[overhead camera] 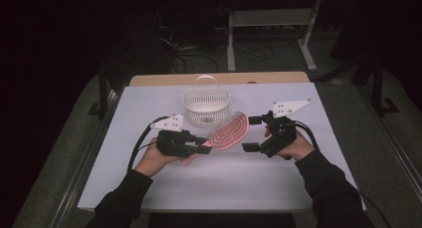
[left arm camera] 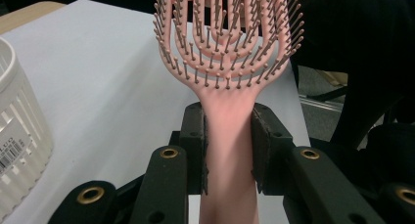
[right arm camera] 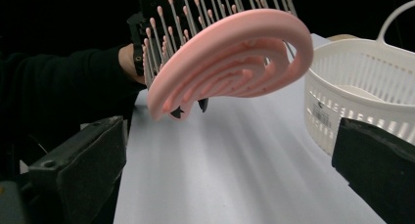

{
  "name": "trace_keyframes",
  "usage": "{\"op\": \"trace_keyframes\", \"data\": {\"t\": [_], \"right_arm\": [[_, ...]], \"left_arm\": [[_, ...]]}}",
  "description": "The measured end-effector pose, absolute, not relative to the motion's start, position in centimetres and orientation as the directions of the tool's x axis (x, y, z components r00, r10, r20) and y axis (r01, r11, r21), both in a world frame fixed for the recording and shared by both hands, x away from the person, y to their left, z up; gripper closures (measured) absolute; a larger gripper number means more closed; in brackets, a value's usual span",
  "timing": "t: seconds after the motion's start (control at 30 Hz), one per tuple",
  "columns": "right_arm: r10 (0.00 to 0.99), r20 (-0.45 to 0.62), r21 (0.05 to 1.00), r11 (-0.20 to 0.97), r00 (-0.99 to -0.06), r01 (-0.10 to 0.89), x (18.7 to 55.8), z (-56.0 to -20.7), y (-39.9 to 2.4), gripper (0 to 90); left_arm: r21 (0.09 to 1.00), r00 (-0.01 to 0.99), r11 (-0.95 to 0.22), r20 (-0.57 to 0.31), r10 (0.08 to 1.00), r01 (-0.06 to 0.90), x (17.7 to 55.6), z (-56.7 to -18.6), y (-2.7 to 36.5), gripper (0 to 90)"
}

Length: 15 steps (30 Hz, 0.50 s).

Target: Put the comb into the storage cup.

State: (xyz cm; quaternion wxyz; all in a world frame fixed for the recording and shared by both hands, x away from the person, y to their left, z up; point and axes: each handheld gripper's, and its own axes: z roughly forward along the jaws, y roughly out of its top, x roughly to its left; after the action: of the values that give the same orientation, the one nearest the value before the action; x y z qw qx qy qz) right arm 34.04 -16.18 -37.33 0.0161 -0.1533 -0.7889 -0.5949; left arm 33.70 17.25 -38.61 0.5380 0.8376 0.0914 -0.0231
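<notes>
A pink vented hairbrush (overhead camera: 227, 130) hangs over the middle of the white table. My left gripper (overhead camera: 203, 145) is shut on its handle (left arm camera: 229, 136), and both pads press the handle's sides. The brush head (left arm camera: 227, 31) points away from that gripper, bristles toward its camera. My right gripper (overhead camera: 253, 134) stands open just right of the brush head, jaws wide apart and nothing between them. In the right gripper view the brush head (right arm camera: 235, 62) floats ahead of the jaws, its back toward the camera.
A white slotted basket (overhead camera: 206, 106) with a hoop handle stands behind the brush at the table's centre back; it appears as the basket (right arm camera: 362, 87) in the right gripper view. The white table sheet (overhead camera: 224, 183) extends toward me. Dark floor, cables and a frame lie beyond.
</notes>
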Motion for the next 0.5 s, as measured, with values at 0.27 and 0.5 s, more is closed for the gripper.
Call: {"op": "trace_keyframes", "data": {"t": [0.27,0.5], "right_arm": [[0.193,0.212,0.936,0.243,-0.958,0.256,34.3,-37.2,-15.4,0.0],[0.162,0.221,0.940,0.229,-0.962,0.254,34.6,-36.9,-14.8,0.0]], "left_arm": [[0.901,0.985,-0.401,-0.131,0.114,0.166,33.6,-38.5,17.0,70.8],[0.903,0.986,-0.398,-0.130,0.107,0.162,33.5,-38.5,16.9,70.7]]}}
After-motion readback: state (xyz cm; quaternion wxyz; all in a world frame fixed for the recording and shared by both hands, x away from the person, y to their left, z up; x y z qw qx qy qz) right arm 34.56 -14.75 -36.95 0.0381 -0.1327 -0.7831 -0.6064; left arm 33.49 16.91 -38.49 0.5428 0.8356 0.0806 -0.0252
